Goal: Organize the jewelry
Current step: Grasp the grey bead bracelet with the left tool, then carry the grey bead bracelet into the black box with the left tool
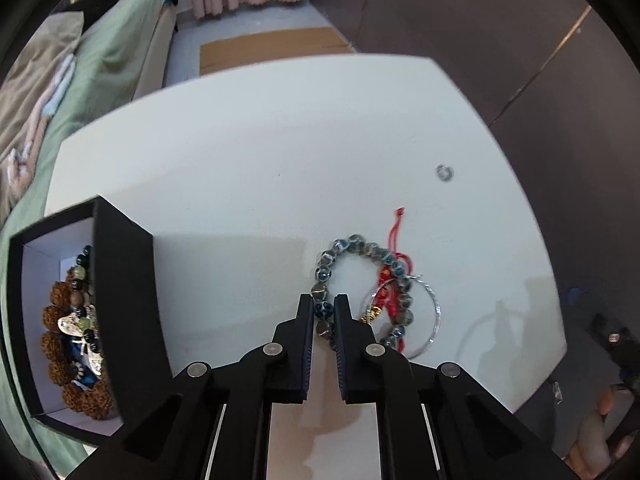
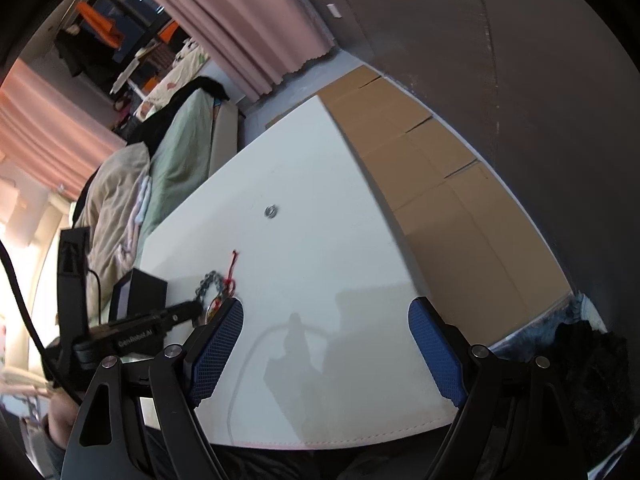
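Observation:
A bracelet of grey-blue beads [image 1: 354, 240] lies on the white table [image 1: 260, 160], tangled with a red cord bracelet [image 1: 390, 280] and a thin silver bangle [image 1: 434, 308]. My left gripper [image 1: 323, 300] points steeply down and is shut on one dark blue bead at the bracelet's near left side. To its left stands an open black jewelry box [image 1: 124, 280] with brown bead strings and other pieces inside. A small silver ring [image 1: 445, 172] lies apart, farther back on the right. My right gripper [image 2: 326, 312] hovers open over bare table, holding nothing. The right wrist view shows the left gripper [image 2: 180, 314] at the bead bracelet [image 2: 208, 280].
A bed with green and beige bedding [image 1: 108, 60] runs along the table's left side. Flattened cardboard [image 2: 440, 200] covers the floor beyond the table's far and right edges. Pink curtains [image 2: 248, 20] hang at the back. A person's hand [image 1: 600, 432] shows at the lower right.

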The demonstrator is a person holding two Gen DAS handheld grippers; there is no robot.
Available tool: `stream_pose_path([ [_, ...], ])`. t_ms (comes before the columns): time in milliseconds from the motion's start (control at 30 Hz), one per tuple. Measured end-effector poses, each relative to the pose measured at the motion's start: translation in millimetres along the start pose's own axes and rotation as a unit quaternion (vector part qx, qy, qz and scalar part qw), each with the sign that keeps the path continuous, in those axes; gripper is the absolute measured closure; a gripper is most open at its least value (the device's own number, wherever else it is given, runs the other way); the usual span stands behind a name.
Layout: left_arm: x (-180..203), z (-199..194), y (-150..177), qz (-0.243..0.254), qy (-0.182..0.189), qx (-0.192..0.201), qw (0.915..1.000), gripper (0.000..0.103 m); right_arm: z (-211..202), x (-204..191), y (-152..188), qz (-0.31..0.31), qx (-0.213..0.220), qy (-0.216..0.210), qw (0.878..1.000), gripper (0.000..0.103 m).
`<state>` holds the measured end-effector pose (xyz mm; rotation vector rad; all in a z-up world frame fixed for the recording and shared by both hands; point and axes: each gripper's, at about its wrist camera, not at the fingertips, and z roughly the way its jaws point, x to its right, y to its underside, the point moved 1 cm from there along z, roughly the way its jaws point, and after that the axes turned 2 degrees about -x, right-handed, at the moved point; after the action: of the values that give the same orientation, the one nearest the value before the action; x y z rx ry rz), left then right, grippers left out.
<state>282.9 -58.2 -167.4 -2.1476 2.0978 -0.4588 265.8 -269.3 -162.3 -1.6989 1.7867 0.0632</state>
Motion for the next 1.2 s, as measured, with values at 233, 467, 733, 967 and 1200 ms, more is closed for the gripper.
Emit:
stream_pose_path([
  [233,4,-43,1,0.018,0.047,0.053,0.9974,0.093,8,-28,7,-0.053,-0.017,-0.004,0.998,0.017],
  [467,-8,-80,-1,0.008,0.066,0.098,0.9929,0.093,16,-58,16,-0.119,-0.032,0.0,0.992,0.017],
  [733,-40,-105,6,-0.016,0.07,0.123,0.9898,0.093,43,-87,22,-0.162,-0.059,0.014,0.985,0.017],
  [967,-69,-118,14,-0.036,0.077,0.136,0.987,0.093,68,-109,26,-0.193,-0.077,0.04,0.977,0.019],
  [1200,-92,-129,25,-0.051,0.083,0.146,0.9846,0.093,88,-122,25,-0.212,-0.089,0.088,0.969,0.027],
])
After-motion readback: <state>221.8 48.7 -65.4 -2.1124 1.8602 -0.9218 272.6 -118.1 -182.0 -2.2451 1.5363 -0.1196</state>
